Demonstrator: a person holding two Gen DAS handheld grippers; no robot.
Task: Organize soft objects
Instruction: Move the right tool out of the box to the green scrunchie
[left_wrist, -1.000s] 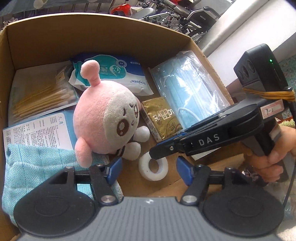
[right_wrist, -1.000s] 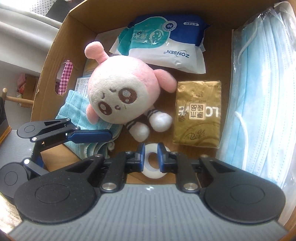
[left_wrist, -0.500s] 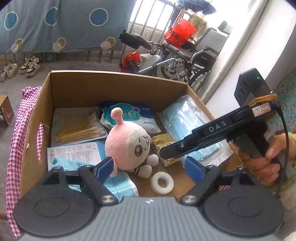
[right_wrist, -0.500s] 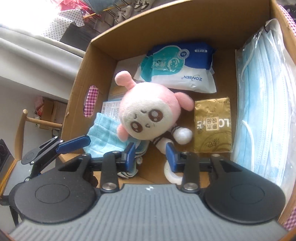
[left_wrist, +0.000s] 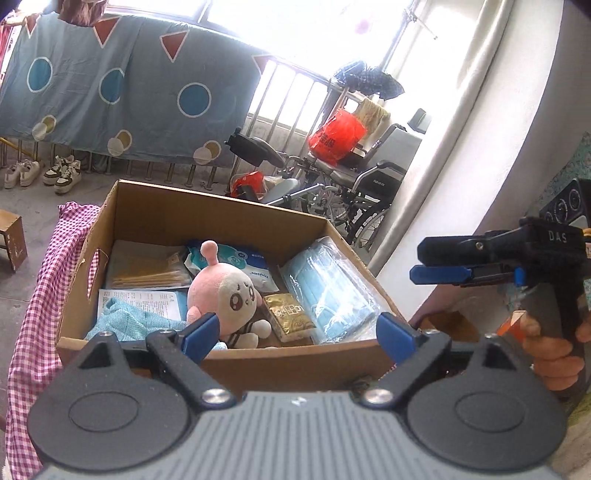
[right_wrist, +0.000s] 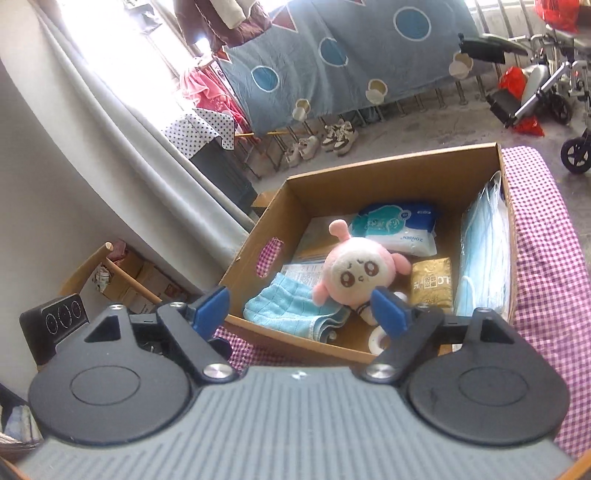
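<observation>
Tools (left_wrist: 299, 330) (right_wrist: 301, 310) above cardboard box (left_wrist: 221, 218), angled downward, jaws just opened, empty

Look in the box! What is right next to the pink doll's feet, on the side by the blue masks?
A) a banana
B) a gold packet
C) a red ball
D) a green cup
B: the gold packet lies flat between the doll and the masks.

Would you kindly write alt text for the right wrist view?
An open right gripper, holding nothing, hangs above a cardboard box on pink checked cloth. Inside lie a pink plush toy, blue towel, wipes pack, gold packet, bagged face masks and white tape roll.
</observation>
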